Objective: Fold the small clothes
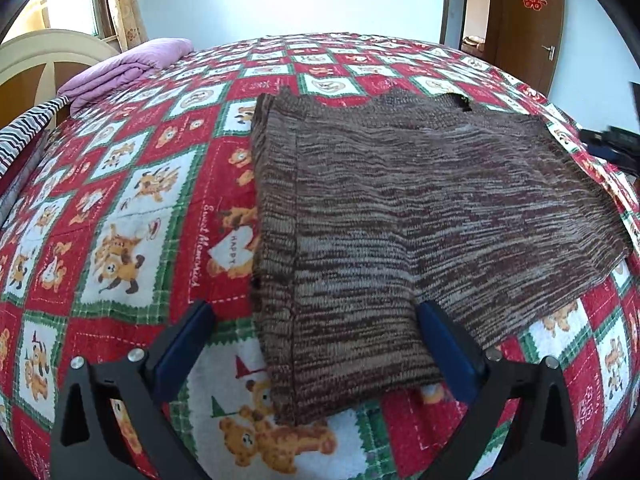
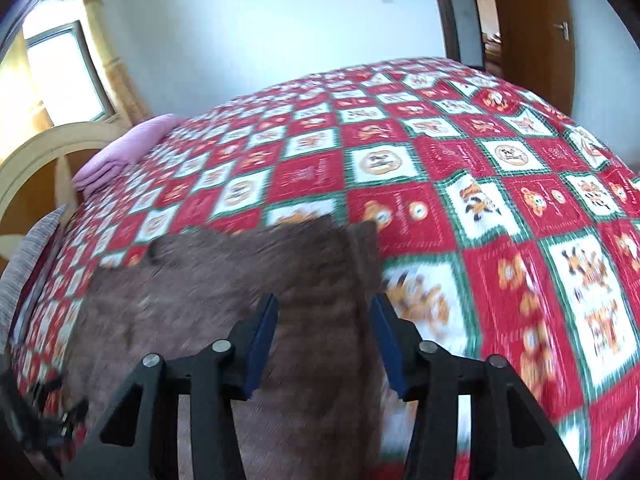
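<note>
A brown marled knit sweater (image 1: 400, 200) lies flat on the bed, its left side folded inward as a long strip. In the left wrist view my left gripper (image 1: 314, 312) stands wide open over the near end of that strip, with the cloth lying between the fingers but not pinched. The right wrist view is blurred. There my right gripper (image 2: 324, 304) hovers over the sweater (image 2: 224, 280) near its right edge. Its blue pads (image 2: 262, 340) stand apart and nothing is pressed between them. The right gripper (image 1: 608, 142) also shows as a dark blur at the sweater's far right.
The bed wears a red, green and white bear-print quilt (image 1: 132, 208). A folded purple blanket (image 1: 124, 68) and a striped cloth (image 1: 24, 136) lie at the left by the headboard. A wooden door (image 1: 524, 20) stands open at the back right.
</note>
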`<state>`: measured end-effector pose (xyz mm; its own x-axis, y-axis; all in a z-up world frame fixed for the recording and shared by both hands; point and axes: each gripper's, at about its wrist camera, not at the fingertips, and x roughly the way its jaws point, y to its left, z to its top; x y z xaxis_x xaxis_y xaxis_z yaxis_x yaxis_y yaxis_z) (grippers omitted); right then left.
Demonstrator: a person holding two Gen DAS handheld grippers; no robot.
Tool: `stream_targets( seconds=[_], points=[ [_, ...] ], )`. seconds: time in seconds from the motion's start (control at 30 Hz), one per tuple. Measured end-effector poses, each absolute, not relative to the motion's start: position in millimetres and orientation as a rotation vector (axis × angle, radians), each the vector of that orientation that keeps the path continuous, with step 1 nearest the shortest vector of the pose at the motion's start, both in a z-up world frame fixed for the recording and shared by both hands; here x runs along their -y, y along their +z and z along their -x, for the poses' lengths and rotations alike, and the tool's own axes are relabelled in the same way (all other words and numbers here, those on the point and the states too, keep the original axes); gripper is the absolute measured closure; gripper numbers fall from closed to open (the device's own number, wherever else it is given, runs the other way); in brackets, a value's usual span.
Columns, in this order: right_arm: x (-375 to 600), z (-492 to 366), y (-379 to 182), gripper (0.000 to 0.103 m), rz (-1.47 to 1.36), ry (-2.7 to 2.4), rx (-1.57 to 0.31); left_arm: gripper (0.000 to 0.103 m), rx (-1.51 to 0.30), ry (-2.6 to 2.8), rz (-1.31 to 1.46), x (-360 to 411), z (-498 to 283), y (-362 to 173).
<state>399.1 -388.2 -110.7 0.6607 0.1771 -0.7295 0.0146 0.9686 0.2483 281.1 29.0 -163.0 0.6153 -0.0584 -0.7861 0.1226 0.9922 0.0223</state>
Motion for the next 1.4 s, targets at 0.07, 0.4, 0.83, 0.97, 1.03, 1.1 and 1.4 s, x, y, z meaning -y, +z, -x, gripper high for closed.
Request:
stream_targets(
  seconds=[0.07,0.4,0.83,0.97,1.03,1.1,1.4],
  points=[
    [387,-417,-122,0.060,-0.248,0.124,-0.891,0.000,-0.903,-0.104,-0.077,-29,-281,-163],
    [397,-423,-140,0.102,-0.197,0.034,-0.899,0.000,-0.902,-0.103,-0.076,-29,-282,-163],
    [329,-377,-83,0.044,-0.047,0.160,-0.818,0.000,-0.833,-0.094,0.064,-63,-275,-141],
    [254,-341,-74,0.044,0.053,0.336,-0.796,0.000,-0.828,-0.054,0.016,-79,-296,-134],
    [206,-317,-77,0.044,0.147,0.424,-0.778,0.000,-0.829,-0.043,0.014,-87,-310,-132],
    [166,-298,-83,0.044,0.230,0.487,-0.762,0.000,-0.840,-0.048,0.040,-95,-325,-131],
    [56,-244,-114,0.044,0.513,0.602,-0.731,0.000,-0.894,-0.155,0.193,-95,-382,-138]
  ],
)
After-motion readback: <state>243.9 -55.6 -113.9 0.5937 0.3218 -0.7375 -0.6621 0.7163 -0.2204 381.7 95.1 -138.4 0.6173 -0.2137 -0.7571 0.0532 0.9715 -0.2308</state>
